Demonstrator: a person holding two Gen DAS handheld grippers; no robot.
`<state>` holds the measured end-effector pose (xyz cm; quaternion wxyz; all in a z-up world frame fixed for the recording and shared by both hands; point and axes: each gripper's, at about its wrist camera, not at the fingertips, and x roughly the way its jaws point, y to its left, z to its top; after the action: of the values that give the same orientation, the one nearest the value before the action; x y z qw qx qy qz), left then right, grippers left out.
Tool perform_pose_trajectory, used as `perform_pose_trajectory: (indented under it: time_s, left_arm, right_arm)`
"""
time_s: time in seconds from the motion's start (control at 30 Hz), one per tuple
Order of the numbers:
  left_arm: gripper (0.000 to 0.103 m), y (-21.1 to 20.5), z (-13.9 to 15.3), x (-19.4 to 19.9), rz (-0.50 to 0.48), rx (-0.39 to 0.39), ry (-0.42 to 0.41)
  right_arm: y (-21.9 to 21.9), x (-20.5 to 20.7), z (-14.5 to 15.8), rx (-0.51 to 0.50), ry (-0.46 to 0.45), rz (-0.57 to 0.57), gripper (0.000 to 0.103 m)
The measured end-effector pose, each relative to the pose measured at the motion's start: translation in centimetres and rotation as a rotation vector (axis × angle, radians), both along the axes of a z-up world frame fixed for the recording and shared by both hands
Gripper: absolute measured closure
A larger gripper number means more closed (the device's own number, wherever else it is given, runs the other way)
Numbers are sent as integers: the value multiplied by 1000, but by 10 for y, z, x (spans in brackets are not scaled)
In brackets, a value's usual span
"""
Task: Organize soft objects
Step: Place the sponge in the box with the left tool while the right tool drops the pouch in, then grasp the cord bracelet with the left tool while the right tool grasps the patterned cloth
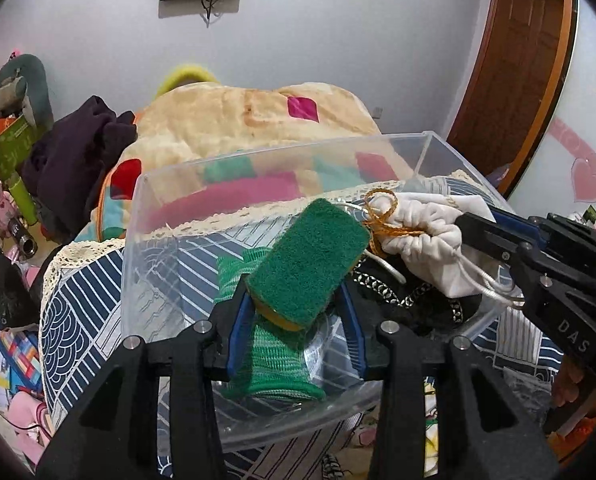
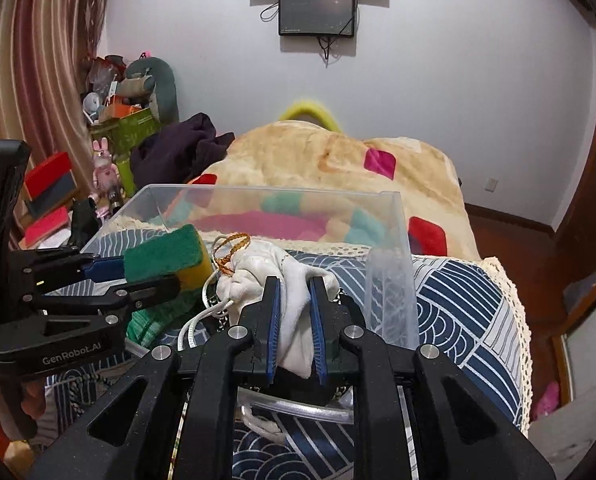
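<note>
My left gripper point(image 1: 293, 292) is shut on a green and yellow scouring sponge point(image 1: 310, 260) and holds it over the clear plastic bin point(image 1: 257, 160). The sponge also shows in the right wrist view point(image 2: 165, 254). My right gripper point(image 2: 293, 284) is shut on a white drawstring pouch point(image 2: 273, 268) with an orange cord, held over the same bin point(image 2: 386, 280). The pouch also shows in the left wrist view point(image 1: 422, 232). A green mesh cloth point(image 1: 265, 356) and a black item with a chain strap point(image 1: 398, 292) lie in the bin.
The bin stands on a blue and white patterned cloth point(image 2: 458, 300) on a bed with a beige blanket point(image 2: 318, 156). A dark garment point(image 2: 177, 152) lies at the back left. Toys and boxes point(image 2: 113, 120) crowd the left side.
</note>
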<state>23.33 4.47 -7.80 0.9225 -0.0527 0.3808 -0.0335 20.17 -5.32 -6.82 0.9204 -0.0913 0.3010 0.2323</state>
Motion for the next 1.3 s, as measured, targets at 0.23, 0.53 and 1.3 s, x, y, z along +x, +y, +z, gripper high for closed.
perform_pose_trajectory:
  time_s: [0.23,0.53,1.3]
  left_arm:
    - [45,-1,15,-20,0,-9,-38]
    - [27,2,47,-64,6,-30,-135]
    - [32,1,-41,-137,-11,-123,38]
  right_arm:
    - [-9,-12,12,7,-34,2,82]
    - [-30,-44,34,66,-134,-6,46]
    - [6,-80,-26,74,28,146,38]
